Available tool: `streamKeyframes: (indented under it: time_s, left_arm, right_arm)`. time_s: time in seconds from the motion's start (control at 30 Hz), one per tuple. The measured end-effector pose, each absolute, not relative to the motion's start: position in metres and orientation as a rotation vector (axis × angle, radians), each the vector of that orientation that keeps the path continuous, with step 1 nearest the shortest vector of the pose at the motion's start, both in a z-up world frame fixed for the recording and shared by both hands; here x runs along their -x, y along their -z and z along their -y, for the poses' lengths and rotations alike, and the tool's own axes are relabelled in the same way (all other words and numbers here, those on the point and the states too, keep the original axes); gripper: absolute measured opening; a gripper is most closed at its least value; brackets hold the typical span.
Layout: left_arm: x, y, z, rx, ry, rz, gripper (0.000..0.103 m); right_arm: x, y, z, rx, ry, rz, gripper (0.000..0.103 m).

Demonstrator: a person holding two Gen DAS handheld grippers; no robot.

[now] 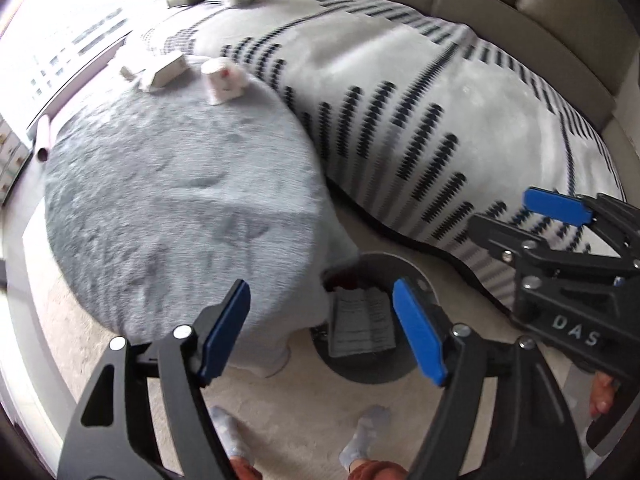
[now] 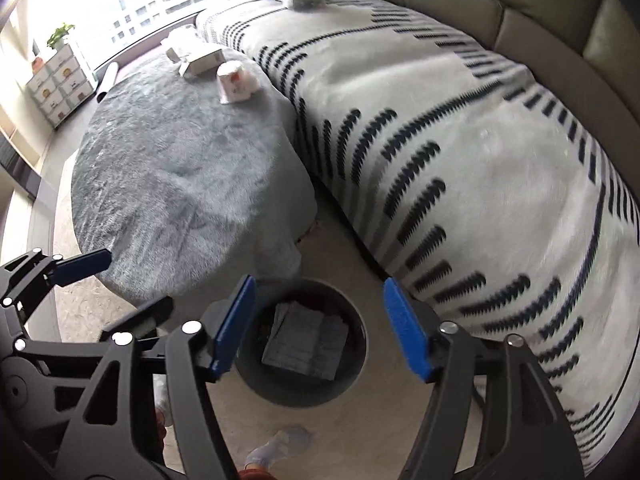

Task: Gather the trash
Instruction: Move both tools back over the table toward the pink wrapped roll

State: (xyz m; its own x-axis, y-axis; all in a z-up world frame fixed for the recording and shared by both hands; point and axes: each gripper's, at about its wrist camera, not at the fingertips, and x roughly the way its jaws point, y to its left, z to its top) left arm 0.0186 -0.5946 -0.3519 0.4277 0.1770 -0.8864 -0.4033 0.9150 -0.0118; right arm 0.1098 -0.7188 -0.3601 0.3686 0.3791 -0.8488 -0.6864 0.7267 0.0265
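Both tools hang over a round dark bin [image 2: 304, 392] that stands on the pale floor between a bench [image 2: 180, 184] draped in grey fleece and a sofa covered by a white throw with dark dashes [image 2: 460, 152]. The left hand-held gripper [image 1: 320, 332] has its 2 blue pads spread wide with nothing between them; through the gap the bin shows, with a folded printed paper [image 1: 362, 326] lying inside. The right hand-held gripper [image 2: 320, 328] is likewise spread wide and empty, directly above the bin, where the same paper [image 2: 306, 344] rests flat against the bottom. On the far end of the bench sit a white paper cup [image 2: 236, 82] turned upside down and, just beside it, an opened white carton [image 2: 200, 60] with crumpled white wrapping [image 2: 178, 42] behind it. A person's socked feet [image 1: 364, 436] stand on the floor near the bin.
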Motion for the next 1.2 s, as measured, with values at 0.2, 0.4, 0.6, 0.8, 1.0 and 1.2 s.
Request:
streamKeyframes:
  time_s: [0.2, 0.4, 0.6, 0.8, 1.0, 1.2]
  left_arm:
    - [-0.013, 0.338, 0.544, 0.253, -0.460, -1.025, 0.075]
    - [-0.017, 0.332, 0.467, 0.250, -0.521, -0.984, 0.075]
    - [-0.032, 0.330, 0.377, 0.239, -0.513, -0.993, 0.075]
    - [-0.052, 0.322, 0.292, 0.182, -0.462, -0.992, 0.075]
    - [-0.081, 0.318, 0.241, 0.169, -0.465, -0.975, 0.075]
    - [-0.111, 0.323, 0.225, 0.194, -0.488, -0.970, 0.075]
  right_arm:
    - [-0.115, 0.344, 0.677, 0.383, -0.747, -0.925, 0.066]
    - [-0.123, 0.331, 0.608, 0.392, -0.774, -0.885, 0.066]
    - [-0.142, 0.323, 0.513, 0.371, -0.748, -0.881, 0.066]
    - [-0.163, 0.319, 0.426, 0.328, -0.710, -0.884, 0.066]
    - [-0.187, 0.314, 0.373, 0.337, -0.715, -0.867, 0.066]
    - [-0.216, 0.323, 0.351, 0.364, -0.733, -0.870, 0.066]
